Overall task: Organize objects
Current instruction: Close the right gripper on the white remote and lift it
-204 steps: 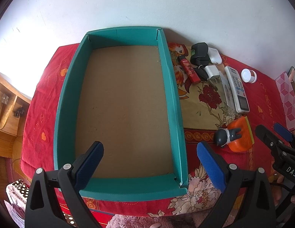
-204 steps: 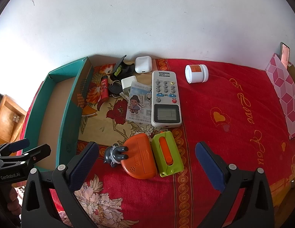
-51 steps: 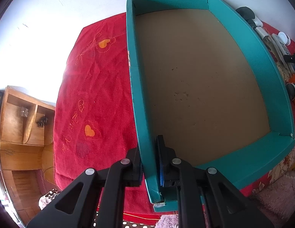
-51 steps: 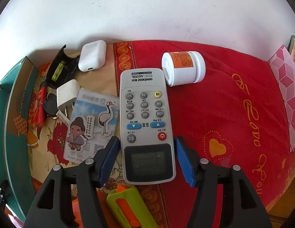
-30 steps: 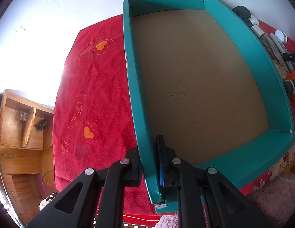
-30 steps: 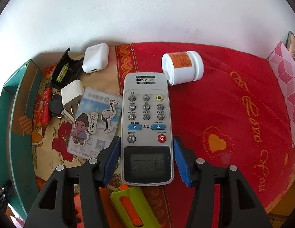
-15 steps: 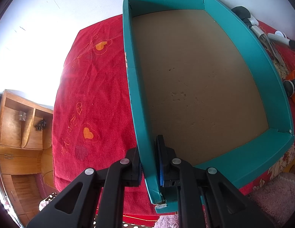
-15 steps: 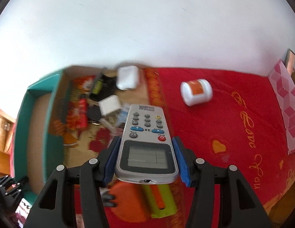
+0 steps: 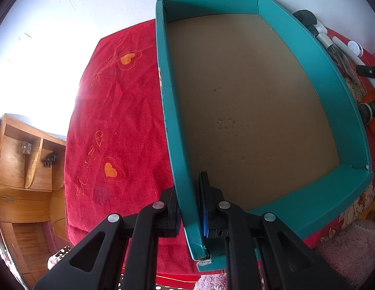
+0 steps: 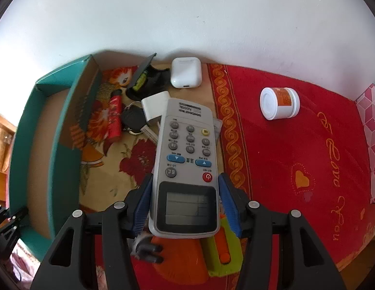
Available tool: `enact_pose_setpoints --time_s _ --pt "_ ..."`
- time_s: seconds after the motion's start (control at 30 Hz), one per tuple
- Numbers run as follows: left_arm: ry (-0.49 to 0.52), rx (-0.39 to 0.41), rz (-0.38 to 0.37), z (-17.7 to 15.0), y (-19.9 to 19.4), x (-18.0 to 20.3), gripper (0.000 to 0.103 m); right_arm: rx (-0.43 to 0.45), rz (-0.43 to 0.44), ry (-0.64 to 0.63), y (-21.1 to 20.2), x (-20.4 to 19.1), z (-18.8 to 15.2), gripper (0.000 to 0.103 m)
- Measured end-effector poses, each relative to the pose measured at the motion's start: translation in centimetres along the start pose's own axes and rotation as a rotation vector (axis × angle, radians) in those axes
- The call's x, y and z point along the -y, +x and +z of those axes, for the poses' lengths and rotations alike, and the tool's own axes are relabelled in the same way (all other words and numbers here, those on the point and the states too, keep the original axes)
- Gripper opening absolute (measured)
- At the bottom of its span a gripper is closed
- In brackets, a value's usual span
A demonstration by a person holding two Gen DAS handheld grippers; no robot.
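Observation:
My left gripper [image 9: 190, 207] is shut on the left wall of the teal cardboard box [image 9: 174, 145], near its front corner. The box floor is bare brown card. My right gripper [image 10: 186, 205] is shut on the grey remote control [image 10: 187, 164] and holds it lifted above the table, screen end between the pads. The teal box [image 10: 64, 130] also shows at the left of the right wrist view.
On the table lie a white earbud case [image 10: 186, 75], a white jar [image 10: 279, 103], a white charger [image 10: 152, 106], a key [image 10: 134, 120], a red lighter [image 10: 115, 118], a black case [image 10: 145, 78], an orange gadget [image 10: 182, 258] and a green cutter [image 10: 223, 253]. A wooden shelf [image 9: 23, 169] stands left.
My right gripper closed on the remote and lifted it off the table, tilting it up. My left gripper stays clamped on the box wall.

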State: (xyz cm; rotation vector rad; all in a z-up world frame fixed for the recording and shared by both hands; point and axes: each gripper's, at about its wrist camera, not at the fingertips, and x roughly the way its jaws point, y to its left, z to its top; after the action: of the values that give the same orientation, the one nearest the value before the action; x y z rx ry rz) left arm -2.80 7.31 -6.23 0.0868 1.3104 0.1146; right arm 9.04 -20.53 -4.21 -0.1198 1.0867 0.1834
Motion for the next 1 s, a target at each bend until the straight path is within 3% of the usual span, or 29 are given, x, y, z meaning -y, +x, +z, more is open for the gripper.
enact_pose_setpoints --time_s 0.27,0.57,1.0 --pt "0.000 0.000 -0.001 0.0 0.0 0.0 0.010 -0.027 0.062 0.040 1.9 0.5 1.2 0.056" --pt "0.000 -0.001 0.000 0.0 0.0 0.0 0.010 -0.025 0.001 0.034 3.2 0.1 2.5 0.057" --pt "0.003 -0.001 -0.004 0.0 0.2 -0.1 0.010 0.007 0.026 0.117 2.5 2.3 2.3 0.054"
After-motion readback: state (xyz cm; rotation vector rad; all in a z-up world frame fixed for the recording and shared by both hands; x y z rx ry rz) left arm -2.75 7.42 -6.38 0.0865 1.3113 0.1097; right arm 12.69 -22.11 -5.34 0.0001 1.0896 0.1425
